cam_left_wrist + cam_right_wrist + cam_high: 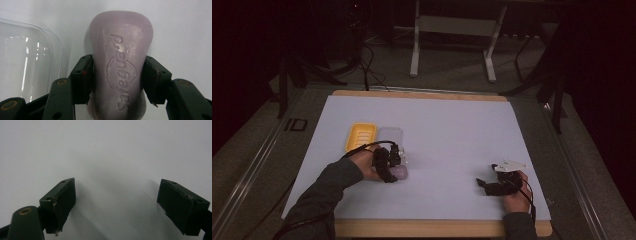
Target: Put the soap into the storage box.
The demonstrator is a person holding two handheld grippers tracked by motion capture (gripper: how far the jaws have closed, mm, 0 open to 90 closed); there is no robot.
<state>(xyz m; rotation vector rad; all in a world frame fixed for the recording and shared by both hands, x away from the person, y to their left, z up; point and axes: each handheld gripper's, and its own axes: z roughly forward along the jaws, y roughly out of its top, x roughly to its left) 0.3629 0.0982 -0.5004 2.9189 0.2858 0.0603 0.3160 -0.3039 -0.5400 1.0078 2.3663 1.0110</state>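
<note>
A pale purple soap bar point(120, 70), waisted and embossed with lettering, is gripped by the left gripper point(117, 77) on the white table point(452, 130), beside a clear lid point(27, 60). The right gripper point(116, 202) is held open.

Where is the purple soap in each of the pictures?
High view: the purple soap lies left of the middle, at the tip of the left gripper, just below the clear lid.
Left gripper view: the soap stands in the middle, with both jaws pressed on its sides.
Right gripper view: the soap is not in it.
Shared landmark: the clear lid, at the left in the left gripper view.
</note>
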